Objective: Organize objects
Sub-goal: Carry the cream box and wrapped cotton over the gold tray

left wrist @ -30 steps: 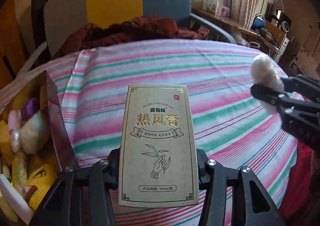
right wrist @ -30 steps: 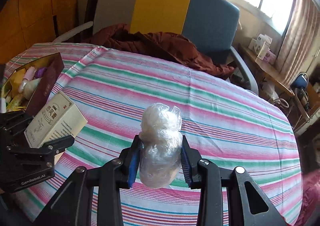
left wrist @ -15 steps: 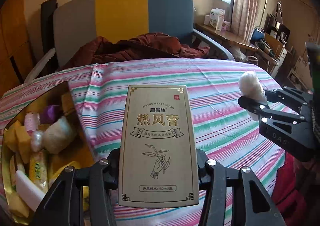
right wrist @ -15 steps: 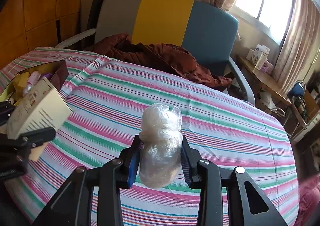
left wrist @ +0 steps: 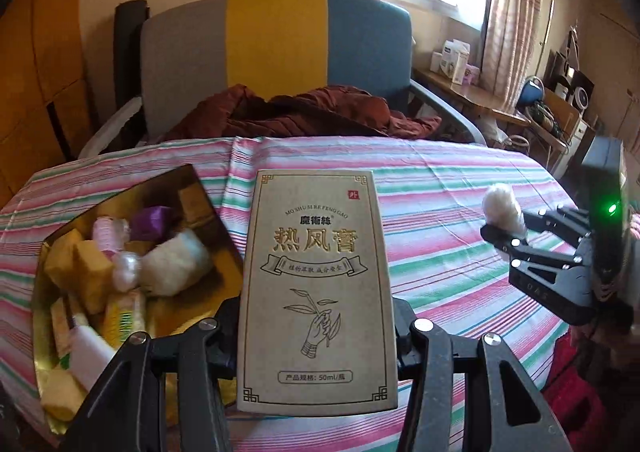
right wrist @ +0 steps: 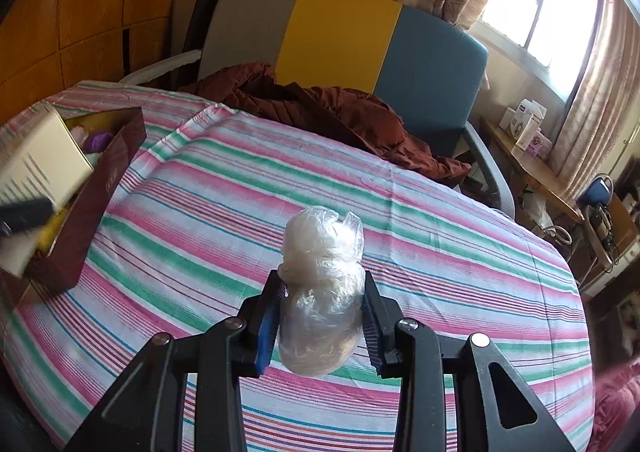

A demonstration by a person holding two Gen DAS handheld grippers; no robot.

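Cardboard carton, clenched in my left jaws, has moved closer to the gold box at lower left; right jaws grasp the plastic-wrapped bundle, both ready to drop.

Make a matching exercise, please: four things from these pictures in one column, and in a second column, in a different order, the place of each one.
Things:
1. beige carton with gold Chinese print
2. white bundle in clear plastic wrap
3. dark red quilted jacket
4. small purple wrapped packet

Places:
A. inside the open gold-lined box
B. between the fingers of the right gripper
C. on the seat of the grey, yellow and blue chair
D. between the fingers of the left gripper

Pairs: 1-D, 2-B, 3-C, 4-A
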